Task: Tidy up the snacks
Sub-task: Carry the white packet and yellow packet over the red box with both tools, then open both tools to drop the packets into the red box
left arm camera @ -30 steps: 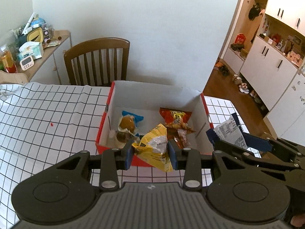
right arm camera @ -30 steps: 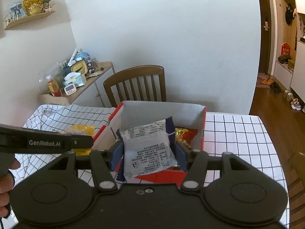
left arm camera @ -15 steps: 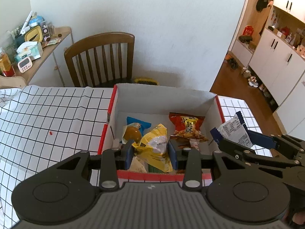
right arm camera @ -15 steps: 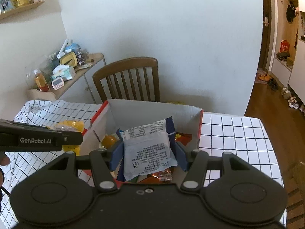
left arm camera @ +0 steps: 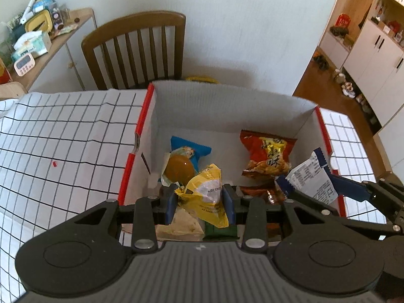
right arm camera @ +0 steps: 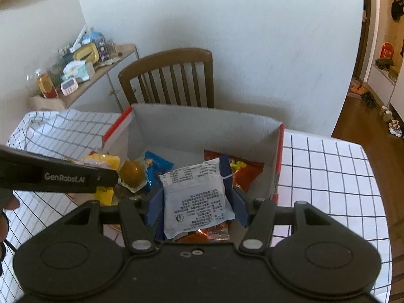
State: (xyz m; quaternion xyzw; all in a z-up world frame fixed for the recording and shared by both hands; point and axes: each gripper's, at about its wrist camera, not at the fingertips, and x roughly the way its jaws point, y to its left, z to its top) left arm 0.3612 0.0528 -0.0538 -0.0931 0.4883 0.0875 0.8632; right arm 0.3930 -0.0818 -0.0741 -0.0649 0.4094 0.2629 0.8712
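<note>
A red-edged cardboard box (left arm camera: 227, 106) (right arm camera: 202, 123) stands open on the checked tablecloth. Inside lie a red chip bag (left arm camera: 267, 151) (right arm camera: 247, 174), a blue packet (left arm camera: 194, 149) (right arm camera: 156, 166) and a round brown wrapped snack (left arm camera: 179, 168) (right arm camera: 132, 171). My left gripper (left arm camera: 200, 199) is shut on a yellow snack bag (left arm camera: 204, 192) (right arm camera: 103, 161), hanging over the box's near left part. My right gripper (right arm camera: 195, 202) is shut on a white and blue packet (right arm camera: 197, 199) (left arm camera: 310, 176) above the box's near right part. More wrappers lie under the fingers, partly hidden.
A wooden chair (left arm camera: 136, 50) (right arm camera: 171, 78) stands behind the table. A side cabinet (left arm camera: 63, 30) (right arm camera: 101, 68) at the left carries tissues, a timer and bottles. A small red speck (left arm camera: 53, 163) lies on the tablecloth (left arm camera: 63, 139). White cupboards (left arm camera: 373, 50) stand at the right.
Both grippers have moved forward and down with their packets, from in front of the box to over its inside. The box now looks nearer and larger.
</note>
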